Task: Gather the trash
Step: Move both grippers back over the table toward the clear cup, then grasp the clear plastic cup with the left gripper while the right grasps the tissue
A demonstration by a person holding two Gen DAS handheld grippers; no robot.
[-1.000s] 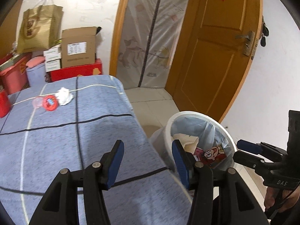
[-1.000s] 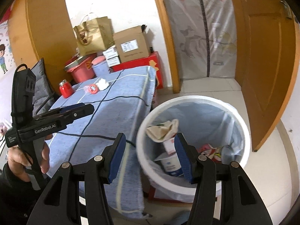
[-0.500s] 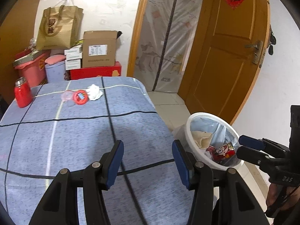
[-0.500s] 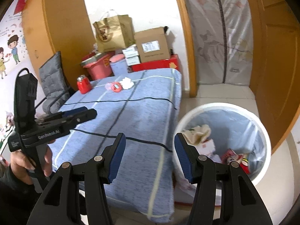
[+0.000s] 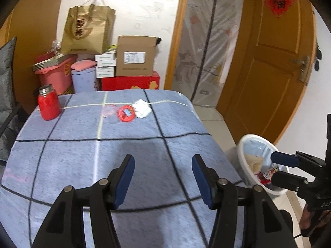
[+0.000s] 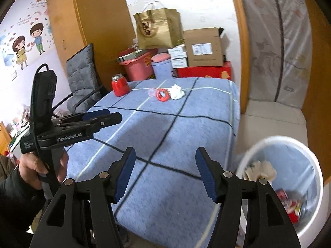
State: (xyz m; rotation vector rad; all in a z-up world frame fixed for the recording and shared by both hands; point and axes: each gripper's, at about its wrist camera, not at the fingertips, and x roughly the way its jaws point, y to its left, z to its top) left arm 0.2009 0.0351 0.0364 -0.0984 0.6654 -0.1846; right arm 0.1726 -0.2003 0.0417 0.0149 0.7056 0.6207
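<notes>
- Blue checked tablecloth point(image 5: 86, 157) covers the table, fills the near and middle scene.
- White trash bin point(image 6: 314, 165) on the floor, right of the table, wrappers and paper inside.
- Left gripper point(image 5: 163, 177) jaws spread, just been opening, nothing between.
- Right gripper point(image 6: 165, 174) jaws spread, just been opening, nothing between.
- Red bottle point(image 5: 48, 105) far left.
- Crumpled white tissue point(image 5: 141, 109) far on the cloth, touching red lid point(image 5: 126, 113), clear cup point(image 5: 108, 111) just left.

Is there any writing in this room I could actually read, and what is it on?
"GenRobot.AI": side of the left tongs.
"福": red paper sign on the wooden door.
"DAS", cut off by the frame: body of the right tongs.
Gold paper bag: large logo characters, too blurred.
Cardboard box: shipping label, too small.
</notes>
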